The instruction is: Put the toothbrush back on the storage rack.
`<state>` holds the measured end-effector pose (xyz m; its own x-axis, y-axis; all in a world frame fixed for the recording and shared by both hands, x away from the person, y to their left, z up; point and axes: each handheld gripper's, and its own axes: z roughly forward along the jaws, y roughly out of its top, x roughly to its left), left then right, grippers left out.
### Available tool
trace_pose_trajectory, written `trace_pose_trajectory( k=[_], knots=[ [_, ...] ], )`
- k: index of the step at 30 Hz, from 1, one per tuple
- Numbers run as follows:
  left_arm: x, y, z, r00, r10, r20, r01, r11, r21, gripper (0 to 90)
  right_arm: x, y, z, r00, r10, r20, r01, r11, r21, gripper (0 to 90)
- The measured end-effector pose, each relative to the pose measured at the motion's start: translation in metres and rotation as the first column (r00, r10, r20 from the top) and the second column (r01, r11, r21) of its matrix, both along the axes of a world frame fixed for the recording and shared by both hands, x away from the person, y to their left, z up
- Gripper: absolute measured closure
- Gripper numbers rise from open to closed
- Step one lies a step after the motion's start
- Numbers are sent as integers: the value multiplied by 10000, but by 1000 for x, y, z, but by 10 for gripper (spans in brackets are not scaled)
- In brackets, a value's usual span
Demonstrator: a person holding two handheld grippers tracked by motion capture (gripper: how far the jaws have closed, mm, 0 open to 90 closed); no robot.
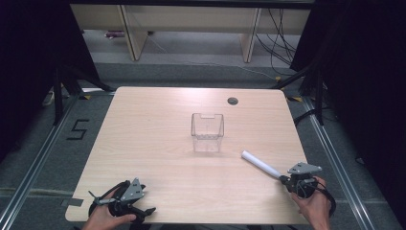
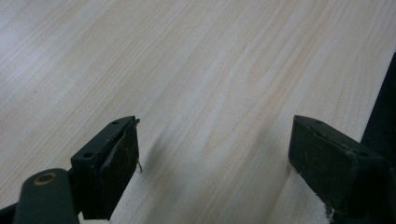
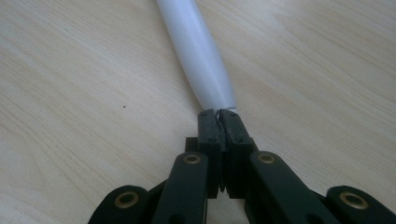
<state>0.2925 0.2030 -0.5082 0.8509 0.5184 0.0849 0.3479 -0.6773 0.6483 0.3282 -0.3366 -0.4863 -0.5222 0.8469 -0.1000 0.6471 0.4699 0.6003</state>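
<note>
You work at a light wooden table [image 1: 158, 143] with rounded corners. A clear plastic bin [image 1: 208, 132] stands upright near its middle, slightly toward the far edge, its open top facing up. A white rolled tube [image 1: 260, 164] lies flat between that bin and the near right corner, slanting from the bin's side down toward the corner. A small round grey grommet [image 1: 232, 100] sits flush in the wood close to the far edge, right of centre.
</note>
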Motion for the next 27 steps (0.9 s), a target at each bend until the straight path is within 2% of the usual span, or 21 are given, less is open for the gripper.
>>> trace_pose_trajectory(
  k=[1,4,5,6,7,9,13,14,17,18,22,23,26,27],
  knots=[
    [0,0,0,10000,-2,-4,2,10000,3,157,0,1,0,9998,-184,-40,184,9998,118,884],
    [0,0,-1,10000,12,-15,-12,10000,1,157,4,-1,-2,9999,8,139,-6,9999,-105,884],
    [0,0,0,10000,-13,-16,13,10000,34,158,4,-1,-1,9999,-143,25,143,9999,-22,885],
    [0,0,-1,10000,8,-17,-8,10000,3,157,6,-2,-1,9999,-73,135,75,9999,-112,884],
    [0,0,-1,10000,6,-16,-6,10000,2,158,6,-1,-1,9995,-311,76,311,9995,41,884],
    [0,0,-1,10000,-39,-58,39,10000,31,158,9,-4,-1,9996,-182,203,185,9998,-109,884],
    [1,0,0,9999,-41,-98,42,10000,86,157,15,-5,-2,9992,-265,306,270,9995,-179,885],
    [1,0,0,9999,-36,-99,37,10000,77,157,16,-5,0,9994,-294,207,299,9993,-236,884],
    [1,0,0,9999,-31,-97,32,10000,75,157,23,-4,-1,9991,-242,334,256,9989,-401,885],
    [1,0,0,9999,-33,-95,34,10000,72,157,24,-3,-1,9991,-346,250,354,9988,-328,885],
    [1,0,-1,9999,-29,-101,30,10000,75,157,31,0,1,9988,-309,376,324,9986,-418,884],
    [1,0,-1,9999,-21,-107,22,10000,77,158,34,0,0,9983,-231,542,259,9983,-514,884],
    [1,0,-1,9999,-26,-109,27,10000,70,157,41,3,0,9989,-325,347,342,9982,-499,884],
    [1,0,-1,9999,-30,-107,31,10000,71,157,44,3,-1,9985,-234,495,262,9980,-581,884]
  ],
)
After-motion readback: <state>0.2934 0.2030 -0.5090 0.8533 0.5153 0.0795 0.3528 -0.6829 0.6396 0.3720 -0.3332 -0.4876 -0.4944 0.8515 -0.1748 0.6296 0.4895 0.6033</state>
